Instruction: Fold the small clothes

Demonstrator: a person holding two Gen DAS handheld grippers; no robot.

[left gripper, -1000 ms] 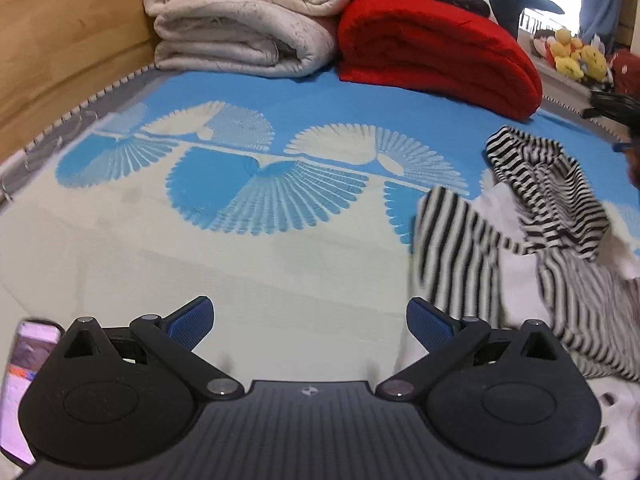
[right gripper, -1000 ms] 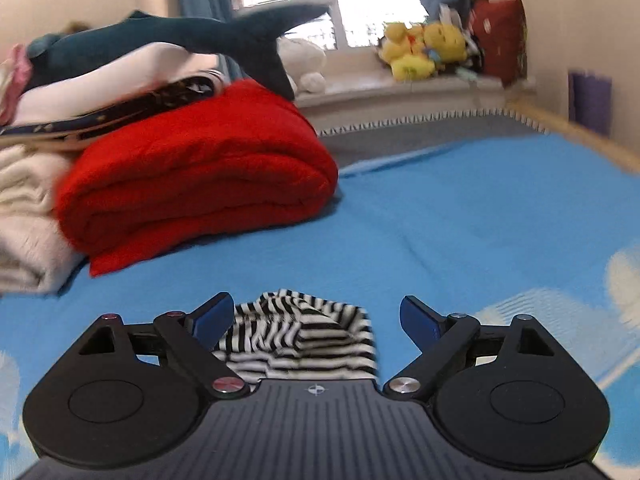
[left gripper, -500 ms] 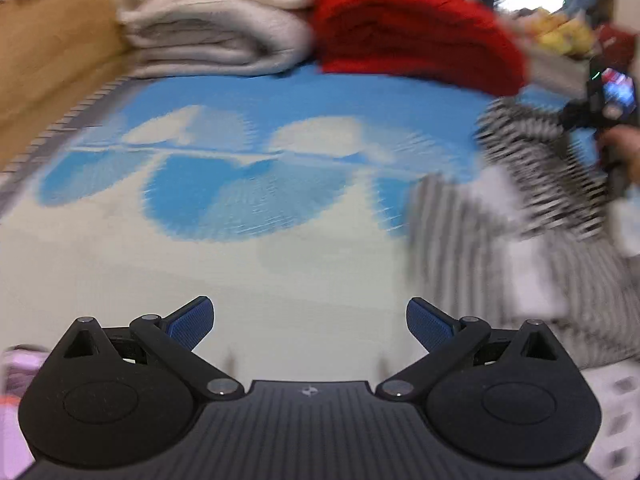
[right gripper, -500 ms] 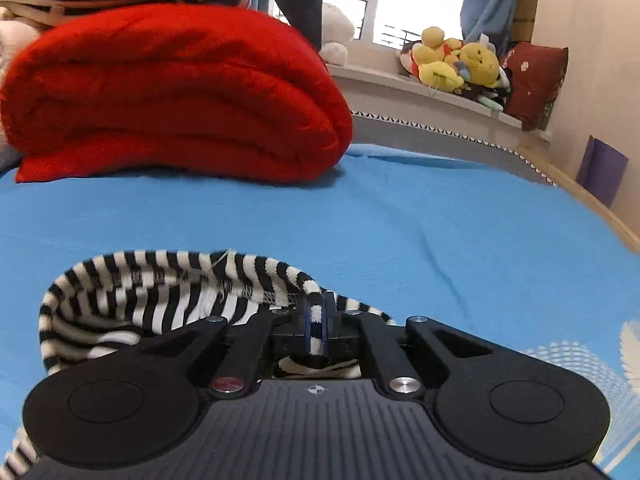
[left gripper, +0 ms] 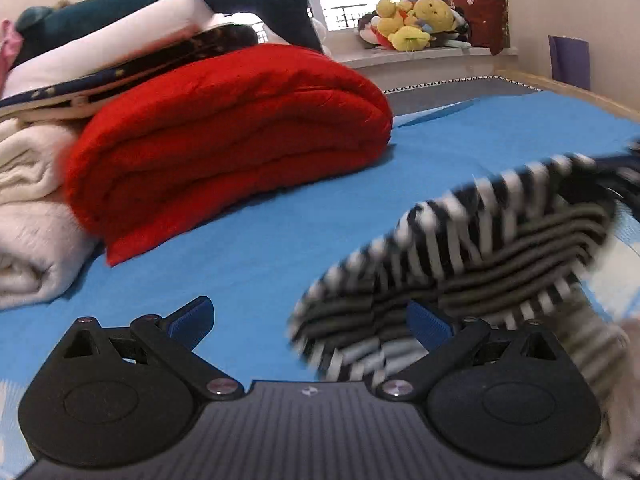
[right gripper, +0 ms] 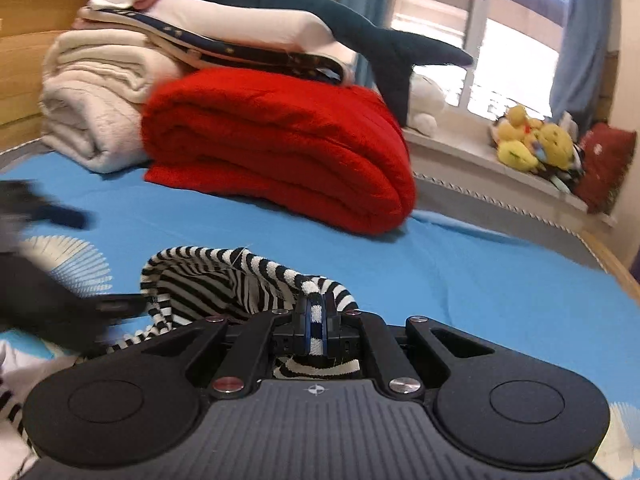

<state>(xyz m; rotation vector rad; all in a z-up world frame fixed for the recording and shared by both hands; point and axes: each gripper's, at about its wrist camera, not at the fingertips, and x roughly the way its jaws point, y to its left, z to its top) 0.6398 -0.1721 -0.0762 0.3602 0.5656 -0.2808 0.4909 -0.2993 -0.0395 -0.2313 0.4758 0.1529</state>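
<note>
The right tongs (right gripper: 316, 326) are clenched on the hem of the striped garment (right gripper: 208, 284), which lies on the blue bed (right gripper: 460, 272). The left tongs (left gripper: 310, 320) are spread wide, its right finger (left gripper: 428, 322) against the blurred striped cloth.

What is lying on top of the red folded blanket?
On the red blanket rests a dark patterned layer, a white pillow and a shark plush. How far they overlap behind is hidden.
</note>
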